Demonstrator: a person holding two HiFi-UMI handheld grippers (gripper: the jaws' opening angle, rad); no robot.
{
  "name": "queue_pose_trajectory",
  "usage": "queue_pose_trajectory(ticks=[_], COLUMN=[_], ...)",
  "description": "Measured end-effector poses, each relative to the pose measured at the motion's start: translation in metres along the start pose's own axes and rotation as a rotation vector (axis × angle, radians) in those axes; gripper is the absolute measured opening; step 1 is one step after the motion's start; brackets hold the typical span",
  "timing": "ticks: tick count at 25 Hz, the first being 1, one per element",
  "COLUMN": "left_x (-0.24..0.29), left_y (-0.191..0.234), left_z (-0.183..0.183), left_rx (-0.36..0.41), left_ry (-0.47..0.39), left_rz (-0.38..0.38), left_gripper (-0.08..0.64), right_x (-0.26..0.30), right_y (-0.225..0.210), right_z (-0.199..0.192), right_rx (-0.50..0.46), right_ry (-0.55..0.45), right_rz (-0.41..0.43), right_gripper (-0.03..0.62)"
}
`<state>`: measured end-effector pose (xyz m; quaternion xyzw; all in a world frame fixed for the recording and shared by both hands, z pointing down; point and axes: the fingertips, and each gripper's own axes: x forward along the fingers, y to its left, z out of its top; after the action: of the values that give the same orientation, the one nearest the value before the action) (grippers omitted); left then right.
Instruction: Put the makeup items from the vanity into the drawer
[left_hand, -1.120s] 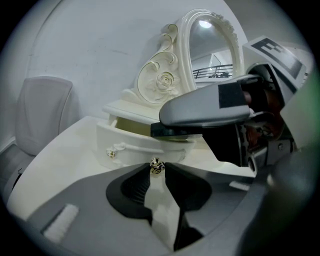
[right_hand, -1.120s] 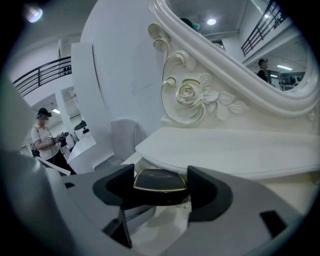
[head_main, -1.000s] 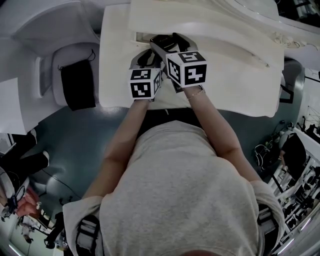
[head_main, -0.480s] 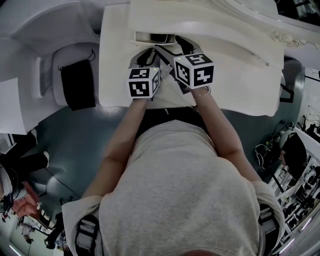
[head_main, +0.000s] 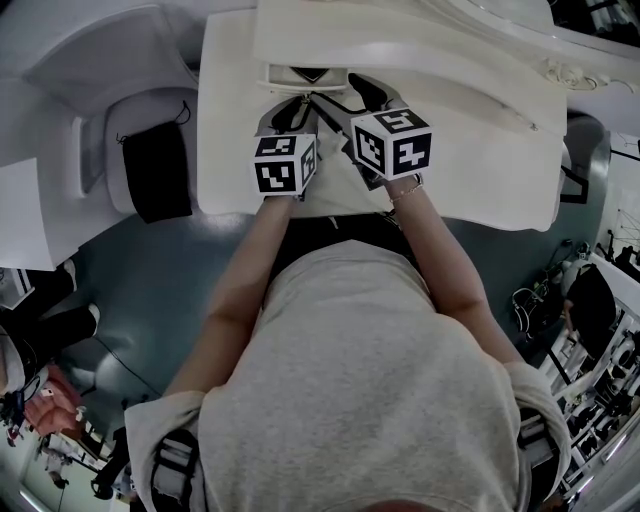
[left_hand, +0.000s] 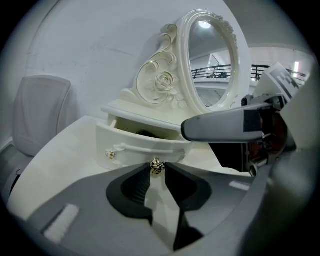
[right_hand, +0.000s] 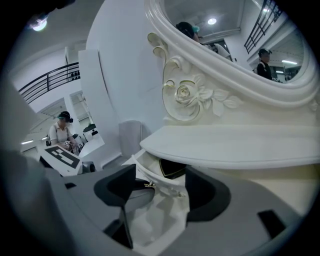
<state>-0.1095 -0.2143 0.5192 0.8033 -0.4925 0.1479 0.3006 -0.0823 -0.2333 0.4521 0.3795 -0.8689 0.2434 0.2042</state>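
Note:
The white vanity drawer (head_main: 288, 76) stands partly open under the shelf. A dark makeup item with a gold edge (right_hand: 172, 168) lies inside it. My left gripper (left_hand: 158, 172) is shut on the drawer's small metal knob (left_hand: 157, 166), its pads touching both sides. In the head view it reaches in from the left (head_main: 298, 108). My right gripper (right_hand: 160, 187) hovers just in front of the drawer with its jaws wide open and nothing between them. From above it sits right of the left one (head_main: 347, 92). No other makeup items show on the vanity top.
An oval mirror (left_hand: 212, 65) with a carved rose frame rises behind the drawer. A second knob (left_hand: 110, 154) sits on the drawer's left side. A white chair (head_main: 150, 150) with a black cloth on it stands left of the vanity (head_main: 480, 170).
My right gripper has drawn back out of the drawer toward the person, leaving the dark item inside. The left gripper has stayed on the knob.

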Motion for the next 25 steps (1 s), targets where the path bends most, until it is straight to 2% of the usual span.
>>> queue_pose_trajectory(ticks=[3,6,10,13,18,25], left_x=[0.000,0.002,0.003,0.005,0.011,0.019], left_y=[0.001,0.005,0.006,0.006,0.009,0.009], left_z=[0.001,0.003,0.007,0.009,0.013,0.021], left_rx=[0.004,0.007,0.010,0.008,0.003,0.017], left_ry=[-0.004,-0.011,-0.012,-0.015,-0.016,-0.017], left_rz=[-0.001,-0.001,-0.004,-0.007,-0.003,0.008], left_gripper=[0.098,0.098,0.098,0.098,0.098,0.098], right_x=[-0.005,-0.009,-0.017,-0.024,-0.038,-0.053], right_y=[-0.001,-0.003,-0.004,-0.006,-0.007,-0.015], right_z=[-0.002,-0.008,-0.013,-0.013,-0.014,-0.010], right_rx=[-0.002,-0.011,-0.019,-0.013,-0.009,-0.003], right_ry=[-0.005,0.000,0.005,-0.016,-0.057,-0.090], right_rz=[-0.001,0.003,0.016,0.022,0.053,0.040], right_gripper=[0.305,0.159,0.061,0.011,0.008,0.008])
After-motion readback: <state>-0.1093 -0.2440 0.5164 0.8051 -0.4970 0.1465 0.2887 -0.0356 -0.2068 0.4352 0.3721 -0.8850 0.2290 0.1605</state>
